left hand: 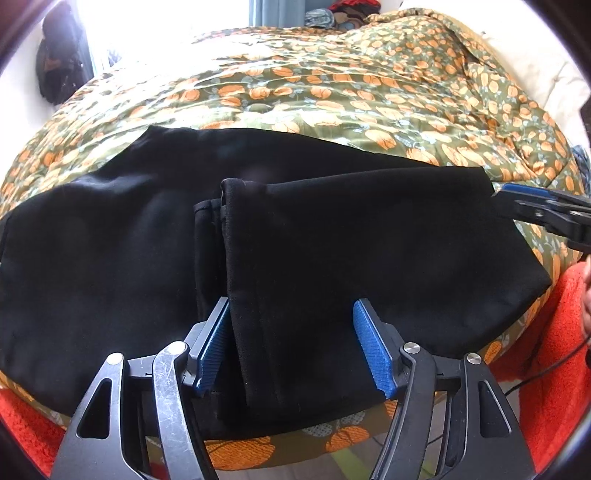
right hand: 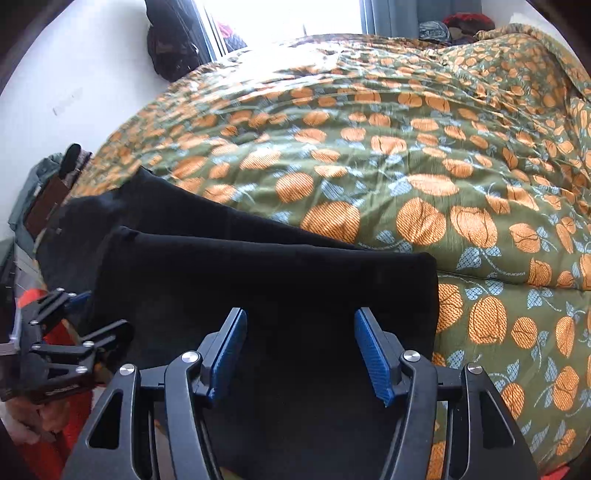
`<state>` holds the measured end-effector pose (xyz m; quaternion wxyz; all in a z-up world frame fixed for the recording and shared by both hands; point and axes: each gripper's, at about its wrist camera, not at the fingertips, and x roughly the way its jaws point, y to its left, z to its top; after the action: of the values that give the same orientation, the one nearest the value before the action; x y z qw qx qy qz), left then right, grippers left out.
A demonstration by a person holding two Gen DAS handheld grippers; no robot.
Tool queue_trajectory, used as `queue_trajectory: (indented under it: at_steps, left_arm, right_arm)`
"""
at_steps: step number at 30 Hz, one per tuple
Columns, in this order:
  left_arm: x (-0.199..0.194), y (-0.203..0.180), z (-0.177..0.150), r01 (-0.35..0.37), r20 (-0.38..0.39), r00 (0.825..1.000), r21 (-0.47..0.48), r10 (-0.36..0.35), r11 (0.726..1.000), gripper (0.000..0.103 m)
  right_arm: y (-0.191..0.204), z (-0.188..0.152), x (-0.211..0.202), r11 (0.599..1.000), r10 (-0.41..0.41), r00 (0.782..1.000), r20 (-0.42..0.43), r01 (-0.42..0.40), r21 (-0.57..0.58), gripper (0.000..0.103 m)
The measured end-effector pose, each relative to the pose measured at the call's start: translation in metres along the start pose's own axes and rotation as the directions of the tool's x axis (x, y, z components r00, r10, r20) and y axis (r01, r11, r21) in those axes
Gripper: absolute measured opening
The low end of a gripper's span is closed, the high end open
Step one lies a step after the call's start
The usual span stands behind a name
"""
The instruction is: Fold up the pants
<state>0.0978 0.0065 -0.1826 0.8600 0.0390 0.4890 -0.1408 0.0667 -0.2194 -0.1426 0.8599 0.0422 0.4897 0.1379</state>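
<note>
Black pants [left hand: 110, 240] lie flat across the near edge of the bed. The leg end [left hand: 369, 240] is folded over from the right onto the rest, its hem [left hand: 236, 295] running toward me. My left gripper [left hand: 291, 301] is open low over that hem. The left pad sits beside the hem edge and the right pad over the folded layer, and neither pinches cloth. My right gripper [right hand: 300, 310] is open just above the pants [right hand: 258, 288] near their right fold edge [right hand: 432, 295], with nothing held. In the left wrist view the right gripper [left hand: 517, 201] appears at the pants' far right corner.
A green quilt [right hand: 406, 166] with orange pumpkins covers the bed. A fuzzy orange-red cloth [left hand: 554, 332] hangs along the bed's near side. A dark bag [right hand: 170, 44] hangs on the wall by the bright window, and piled clothes [right hand: 458, 26] lie at the far end. A hand [right hand: 26, 417] holds the left gripper's frame [right hand: 62, 354].
</note>
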Motion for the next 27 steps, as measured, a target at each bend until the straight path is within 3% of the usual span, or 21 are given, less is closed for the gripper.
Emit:
queue_trajectory:
  at_steps: [3,4,7,8,9,18,23,27]
  left_arm:
    - [0.001,-0.001,0.002,0.001,-0.009,1.0,-0.012,-0.002,1.0,0.071]
    - [0.001,-0.001,0.002,-0.001,-0.01,1.0,-0.012,0.001,1.0,0.072]
    - [0.003,-0.004,0.001,-0.001,-0.017,1.0,-0.004,0.001,1.0,0.075]
    - [0.003,-0.005,0.0,-0.01,-0.013,1.0,0.007,0.01,1.0,0.075]
    - [0.003,-0.007,0.0,-0.016,-0.009,1.0,0.016,0.016,1.0,0.075]
    - [0.004,-0.006,-0.002,-0.012,-0.004,1.0,0.023,0.013,1.0,0.076]
    - [0.006,-0.013,-0.002,-0.036,0.005,0.999,0.032,0.036,0.999,0.084]
    - [-0.003,-0.011,-0.004,-0.012,-0.004,1.0,0.018,0.012,1.0,0.084]
  right_arm:
    - [0.016,-0.017,-0.025,0.999,0.029,0.997,0.074,-0.027,-0.024,0.062]
    - [0.019,-0.026,-0.024,0.999,0.044,0.997,0.061,-0.043,-0.017,0.064]
    - [0.017,-0.06,0.018,0.999,0.033,0.995,-0.096,-0.033,0.009,0.066]
    - [0.015,-0.067,0.024,0.999,0.034,0.995,-0.089,-0.034,0.007,0.066]
    - [0.015,-0.067,0.021,0.999,0.034,0.998,-0.059,-0.034,0.006,0.067]
    - [0.016,-0.062,0.022,0.999,0.043,0.998,-0.056,-0.043,0.009,0.075]
    - [0.013,-0.065,0.022,0.998,0.061,0.997,-0.046,-0.061,0.021,0.076]
    - [0.017,-0.061,0.026,0.997,0.08,0.995,-0.056,-0.078,0.022,0.088]
